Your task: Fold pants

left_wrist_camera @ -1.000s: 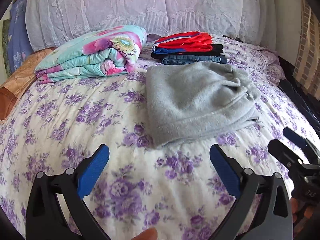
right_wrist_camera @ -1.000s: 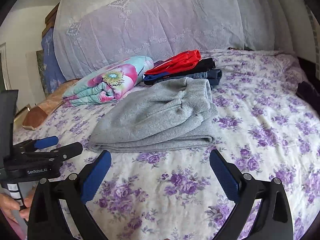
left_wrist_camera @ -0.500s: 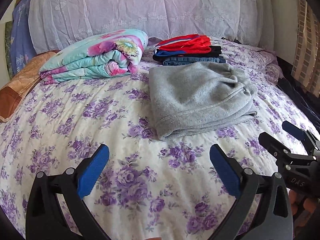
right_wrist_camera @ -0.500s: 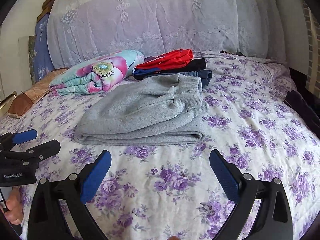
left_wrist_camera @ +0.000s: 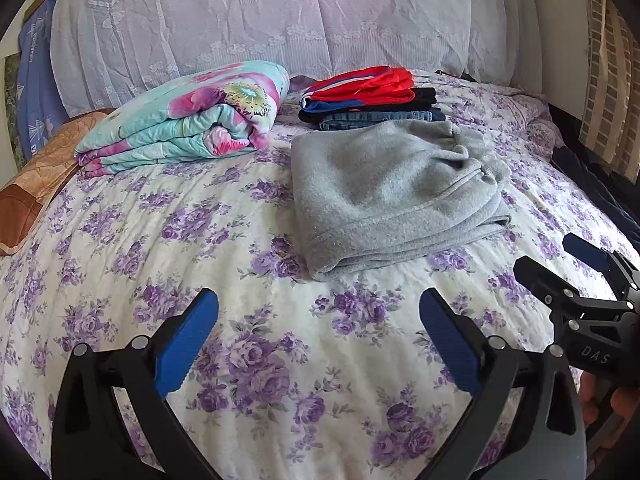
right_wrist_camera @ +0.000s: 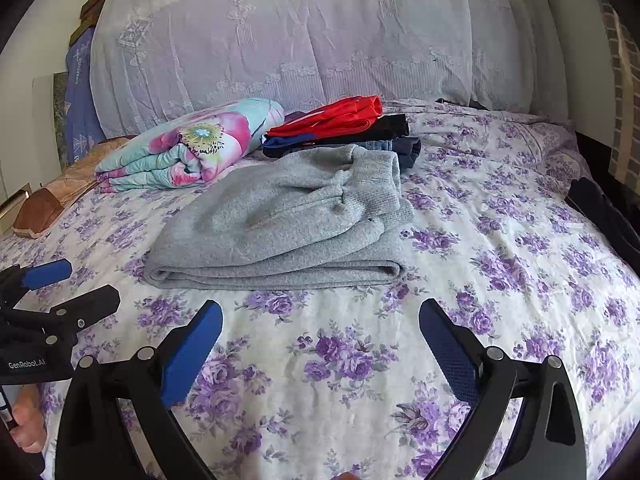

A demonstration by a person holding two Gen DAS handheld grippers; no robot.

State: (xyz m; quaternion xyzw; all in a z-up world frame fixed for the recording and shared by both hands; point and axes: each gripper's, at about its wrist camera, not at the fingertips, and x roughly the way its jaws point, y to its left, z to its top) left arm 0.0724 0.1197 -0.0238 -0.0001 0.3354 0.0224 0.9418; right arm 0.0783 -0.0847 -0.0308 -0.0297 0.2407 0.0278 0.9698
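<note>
While the folded grey sweatpants (left_wrist_camera: pixel 392 196) lie on the floral bedspread (left_wrist_camera: pixel 248 340), both grippers hover apart from them. Left gripper (left_wrist_camera: pixel 318 340) and right gripper (right_wrist_camera: pixel 320 344) are spread wide, grasping nothing.

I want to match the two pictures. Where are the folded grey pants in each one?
Left wrist view: the grey pants lie right of centre, on the flowered bedspread, beyond the open left gripper.
Right wrist view: the grey pants lie a bit left of centre, beyond the open right gripper.
Shared landmark: the stack of folded clothes with the red top, just behind the pants.
</note>
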